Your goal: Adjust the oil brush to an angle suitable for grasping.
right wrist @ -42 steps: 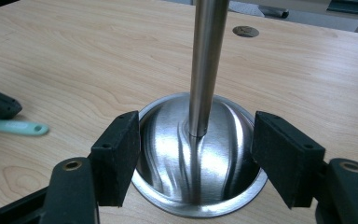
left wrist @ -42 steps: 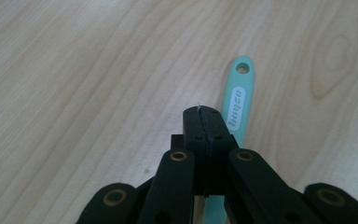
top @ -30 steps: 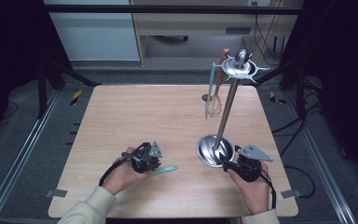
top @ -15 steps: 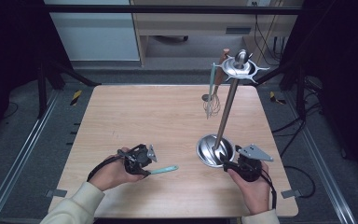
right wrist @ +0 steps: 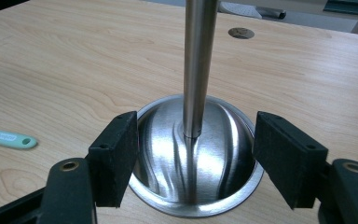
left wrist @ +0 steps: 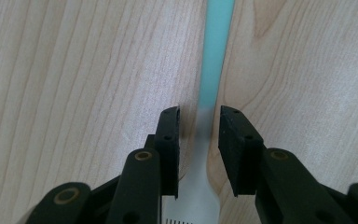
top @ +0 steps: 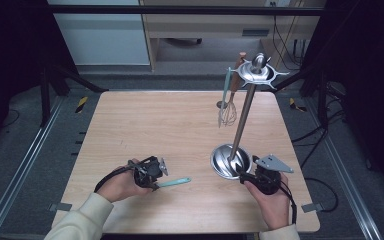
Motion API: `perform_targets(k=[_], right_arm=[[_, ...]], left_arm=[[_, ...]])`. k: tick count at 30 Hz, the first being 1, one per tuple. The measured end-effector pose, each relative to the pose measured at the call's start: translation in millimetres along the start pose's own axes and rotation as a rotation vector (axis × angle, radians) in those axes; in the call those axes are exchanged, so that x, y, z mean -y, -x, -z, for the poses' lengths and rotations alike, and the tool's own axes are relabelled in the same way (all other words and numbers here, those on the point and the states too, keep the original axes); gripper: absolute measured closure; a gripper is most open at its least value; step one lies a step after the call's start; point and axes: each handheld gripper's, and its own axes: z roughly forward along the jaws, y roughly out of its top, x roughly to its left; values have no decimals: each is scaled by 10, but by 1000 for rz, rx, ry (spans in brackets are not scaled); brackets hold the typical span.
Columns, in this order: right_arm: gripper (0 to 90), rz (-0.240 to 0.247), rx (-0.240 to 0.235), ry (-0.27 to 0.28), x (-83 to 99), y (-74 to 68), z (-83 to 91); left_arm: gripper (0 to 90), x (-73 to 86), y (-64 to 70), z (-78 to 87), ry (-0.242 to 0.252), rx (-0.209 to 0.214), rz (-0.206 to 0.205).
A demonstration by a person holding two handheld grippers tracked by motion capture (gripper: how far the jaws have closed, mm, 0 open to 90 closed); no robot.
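A utensil with a teal handle [top: 176,182] and a white slotted head lies flat on the wooden table [top: 145,125] near the front left. My left gripper [top: 152,172] is over its neck. In the left gripper view my left gripper [left wrist: 199,122] is open a little, one jaw on each side of the teal handle [left wrist: 216,56], with small gaps. A steel utensil stand rises at the right, with a round base [top: 226,161], a pole [top: 242,120] and a top disc [top: 257,73]. My right gripper [top: 246,176] is wide open, its pads [right wrist: 114,158] flanking the base [right wrist: 214,154].
A whisk [top: 227,112] and a teal-handled tool [top: 226,85] hang from the stand's top disc. A small round grommet [right wrist: 241,32] sits in the table's far side. The teal handle's end [right wrist: 7,138] lies left of the base. Dark frame posts and cables surround the table.
My left hand and gripper have slid a little to the left along the utensil, and the forearm has swung leftwards. The utensil, the stand and my right gripper have stayed put.
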Motion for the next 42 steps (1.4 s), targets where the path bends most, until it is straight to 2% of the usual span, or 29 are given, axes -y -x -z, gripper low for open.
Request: perform_targets(k=[10,17,22,25,29,34,42], right_arm=[[318,1,-2,-1,0,0,-1],[318,2,-3,-3,0,0,-2],[317,3,-3,-6,2,-2,-4],[317,3,-4,-6,2,-3,-3],[317,2,-4,-9,3,-3,-6],[317,3,-4,-9,5,-9,-10],[317,7,-4,-16,11,-14,-22]], left_arm=[[733,-36,-11,-38,-10,6,-10],[772,-62,-15,-44,-20,24,-18],[804,-52,-32,-48,-13,49,-5],[820,-38,-37,-48,-2,44,5],[822,-4,-39,-42,28,35,36],[823,9,-20,50,94,19,53],[823,30,32,265,253,-28,95]])
